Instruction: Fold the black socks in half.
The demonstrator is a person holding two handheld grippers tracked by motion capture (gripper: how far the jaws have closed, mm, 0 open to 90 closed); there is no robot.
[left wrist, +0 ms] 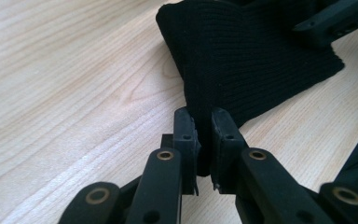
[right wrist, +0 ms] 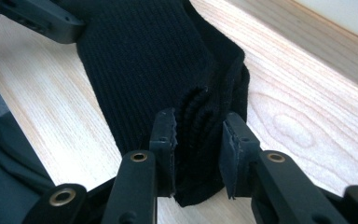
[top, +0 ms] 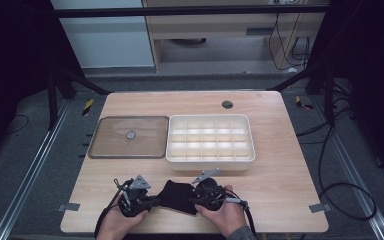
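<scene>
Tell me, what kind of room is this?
Probably a lab or workshop set up for recording. A wooden table stands inside a dark frame, cables trail on the grey floor, and a person's hands hold two grippers on a black knitted cloth.

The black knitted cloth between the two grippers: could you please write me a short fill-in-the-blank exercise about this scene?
1. The left gripper is shut on the ____ knitted cloth.
2. The right gripper grips the cloth where it is bunched into ____.
3. The white divided tray stands to the ____ of the flat lid in the high view.

Missing words: black; folds; right
</scene>
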